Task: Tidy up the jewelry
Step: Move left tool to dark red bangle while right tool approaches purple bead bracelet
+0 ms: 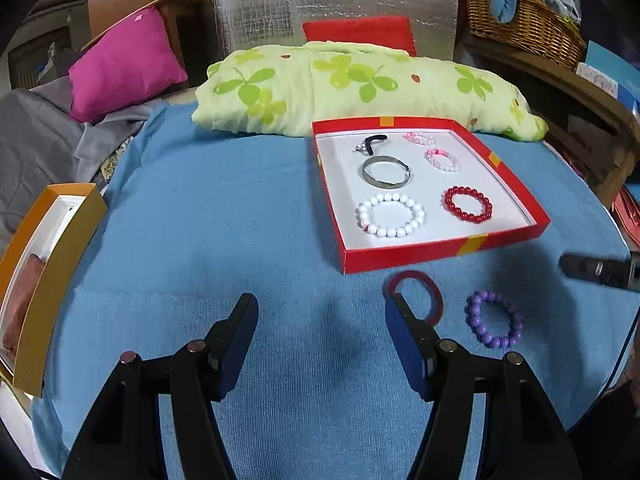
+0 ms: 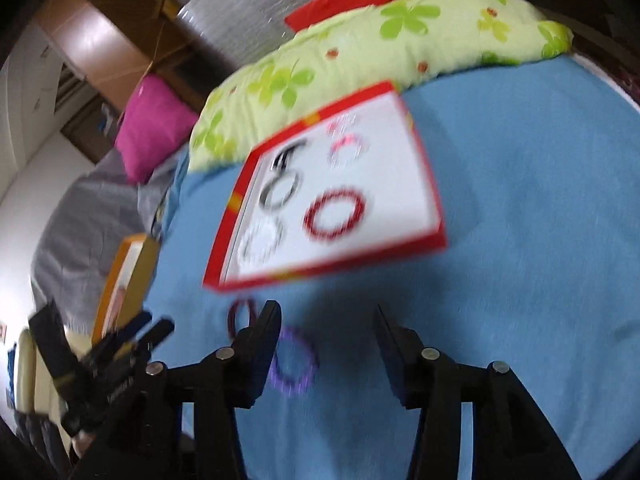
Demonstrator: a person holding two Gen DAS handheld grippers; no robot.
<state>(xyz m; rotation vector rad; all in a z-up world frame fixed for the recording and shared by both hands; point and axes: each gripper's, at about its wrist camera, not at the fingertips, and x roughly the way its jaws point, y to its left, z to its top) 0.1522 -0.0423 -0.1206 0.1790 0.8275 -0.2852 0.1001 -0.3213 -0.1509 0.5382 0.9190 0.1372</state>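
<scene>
A red tray with a white floor (image 1: 404,258) lies on the blue cloth and holds a white bead bracelet (image 1: 390,215), a red bead bracelet (image 1: 468,205), a silver bangle (image 1: 386,172), two pink bracelets (image 1: 443,160) and a black piece (image 1: 374,143). In front of it on the cloth lie a dark red ring bangle (image 1: 416,296) and a purple bead bracelet (image 1: 494,319). My left gripper (image 1: 322,304) is open and empty, its right finger over the red bangle's edge. My right gripper (image 2: 328,316) is open and empty above the purple bracelet (image 2: 294,362); this view is blurred.
A yellow box (image 1: 44,280) with a white lining stands at the cloth's left edge. A green flowered pillow (image 1: 340,88) lies behind the tray, a pink cushion (image 1: 124,64) at far left, a wicker basket (image 1: 524,20) at far right. The right gripper's tip (image 1: 596,270) shows at the right edge.
</scene>
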